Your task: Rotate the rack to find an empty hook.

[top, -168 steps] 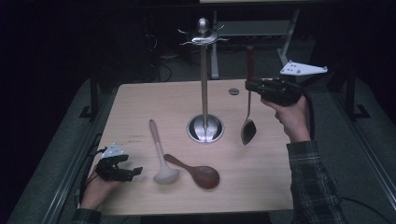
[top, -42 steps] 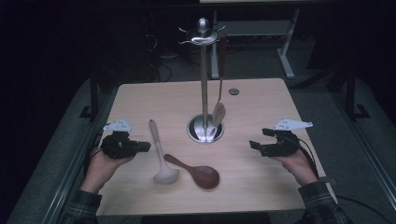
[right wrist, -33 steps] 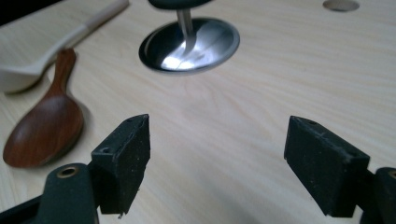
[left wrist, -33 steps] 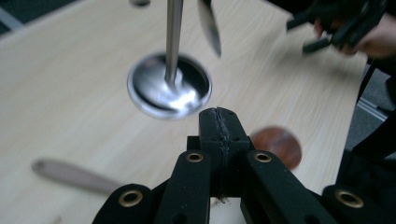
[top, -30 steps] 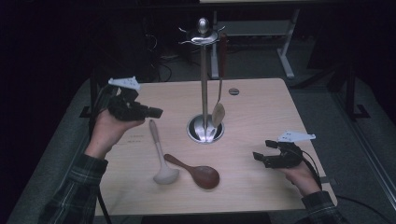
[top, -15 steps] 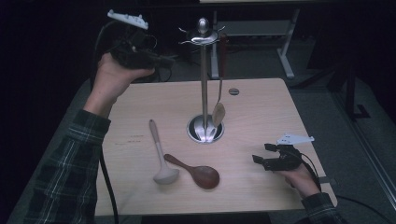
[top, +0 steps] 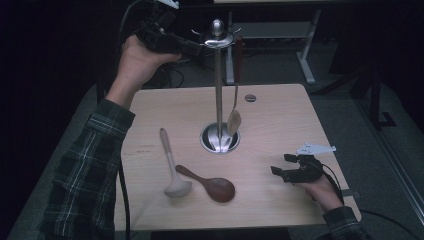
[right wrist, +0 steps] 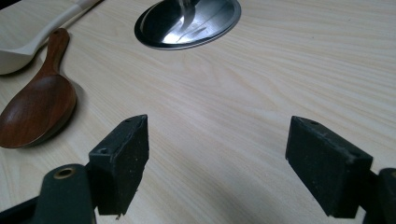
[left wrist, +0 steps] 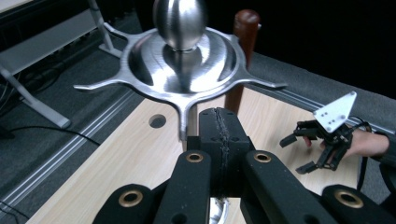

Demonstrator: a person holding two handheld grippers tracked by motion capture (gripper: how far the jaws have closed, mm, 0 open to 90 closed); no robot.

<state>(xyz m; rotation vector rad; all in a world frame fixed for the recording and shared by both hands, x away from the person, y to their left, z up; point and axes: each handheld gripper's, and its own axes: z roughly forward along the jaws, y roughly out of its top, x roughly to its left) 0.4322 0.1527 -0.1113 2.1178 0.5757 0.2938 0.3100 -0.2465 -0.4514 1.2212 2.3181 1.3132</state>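
Left tongs (left wrist: pixel 218 140) clenched empty at rack (top: pixel 218 90) top, right tongs (top: pixel 283 171) released, resting on counter (top: pixel 280 115) near right; one spoon (top: pixel 235 117) hung, ladle (top: pixel 172 167) and brown spoon (top: pixel 212 184) left lying near-left of rack base.

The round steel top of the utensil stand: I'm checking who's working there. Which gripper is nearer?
Left. The left gripper, jaws shut, is at the round steel top; the right gripper rests open low on the table's near right.
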